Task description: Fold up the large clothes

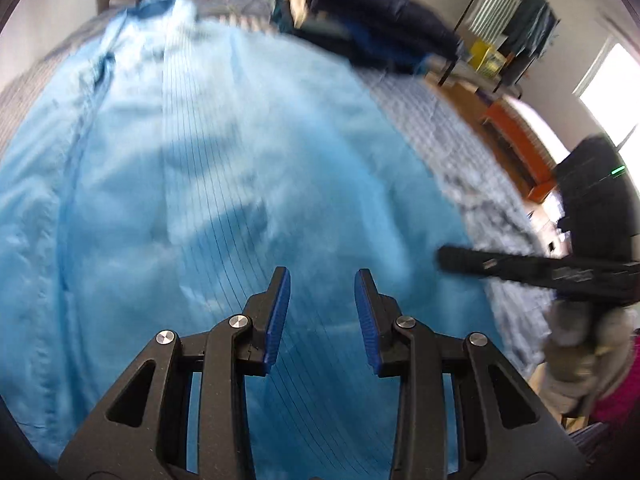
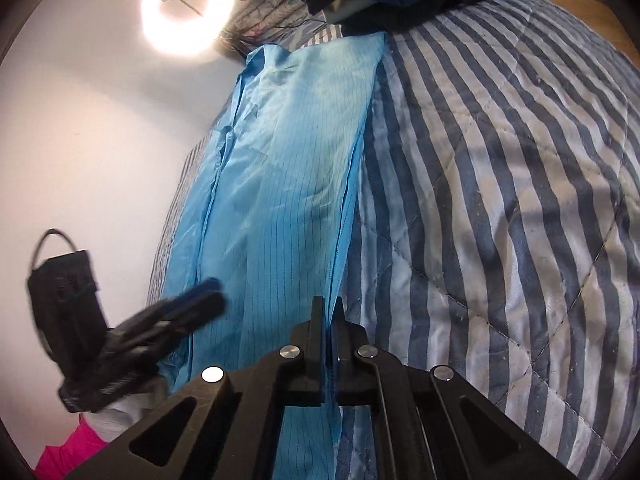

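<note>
A large light blue garment (image 1: 208,152) with thin dark pinstripes lies spread lengthwise on a bed, collar at the far end. In the left wrist view my left gripper (image 1: 322,276) hovers over the garment's near part, its blue pads apart with nothing between them. In the right wrist view my right gripper (image 2: 329,304) is shut on the garment's (image 2: 280,168) right-hand edge, and a fold of blue cloth runs up between its fingers. The left gripper (image 2: 208,296) shows blurred at that view's lower left, over the cloth. The right gripper (image 1: 460,260) reaches in from the right of the left wrist view.
A blue-and-white striped quilt (image 2: 500,200) covers the bed. A pile of dark clothes (image 1: 372,20) lies at the far end. A ring light (image 2: 188,8) glows by the wall. Orange furniture (image 1: 516,136) and a yellow box (image 1: 486,54) stand beyond the bed's right side. A pink sleeve (image 2: 68,456) shows.
</note>
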A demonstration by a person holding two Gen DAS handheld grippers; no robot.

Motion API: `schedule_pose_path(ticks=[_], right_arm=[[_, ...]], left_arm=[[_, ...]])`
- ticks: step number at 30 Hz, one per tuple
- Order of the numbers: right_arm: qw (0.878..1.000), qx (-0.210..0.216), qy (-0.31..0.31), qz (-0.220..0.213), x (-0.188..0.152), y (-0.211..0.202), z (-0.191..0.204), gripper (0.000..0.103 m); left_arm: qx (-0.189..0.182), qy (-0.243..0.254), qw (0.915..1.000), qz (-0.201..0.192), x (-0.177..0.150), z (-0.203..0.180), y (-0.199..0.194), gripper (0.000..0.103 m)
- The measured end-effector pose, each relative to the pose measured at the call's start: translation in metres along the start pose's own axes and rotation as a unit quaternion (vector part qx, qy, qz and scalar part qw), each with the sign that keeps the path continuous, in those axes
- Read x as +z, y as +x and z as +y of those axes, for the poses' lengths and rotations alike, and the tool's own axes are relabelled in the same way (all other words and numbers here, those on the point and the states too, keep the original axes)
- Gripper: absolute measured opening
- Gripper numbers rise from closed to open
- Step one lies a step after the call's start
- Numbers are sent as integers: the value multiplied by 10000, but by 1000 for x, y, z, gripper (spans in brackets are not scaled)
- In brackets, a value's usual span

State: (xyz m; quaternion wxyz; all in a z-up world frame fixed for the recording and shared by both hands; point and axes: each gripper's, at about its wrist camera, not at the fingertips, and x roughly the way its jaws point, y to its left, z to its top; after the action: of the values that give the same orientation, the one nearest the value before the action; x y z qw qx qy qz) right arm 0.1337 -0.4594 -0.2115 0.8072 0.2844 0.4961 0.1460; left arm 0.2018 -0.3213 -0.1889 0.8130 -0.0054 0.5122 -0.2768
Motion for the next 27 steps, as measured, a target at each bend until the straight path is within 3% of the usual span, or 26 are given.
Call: schedule_pose_path(ticks=[2,7,17,21,27], right_arm=[[10000,-56,30,27,0,3,-1,0],[9999,-167,26,23,2,6,7,0],[9961,-588,-656,-85,11,3,60,0],[9916,-829,-992,-101,12,8,86,0],[9848,-888,-1495,-30,11,26,129,0]], left_arm=[[65,-14,9999,100,-5,4,14,33],[113,20,9999,42,-3,3,1,33],[-194,145,9978,-613,-5,11,-128,33],[-104,65,9958,-905,-13,36,-178,33],[55,-449,9901,-1330,-19,90,-230,33]])
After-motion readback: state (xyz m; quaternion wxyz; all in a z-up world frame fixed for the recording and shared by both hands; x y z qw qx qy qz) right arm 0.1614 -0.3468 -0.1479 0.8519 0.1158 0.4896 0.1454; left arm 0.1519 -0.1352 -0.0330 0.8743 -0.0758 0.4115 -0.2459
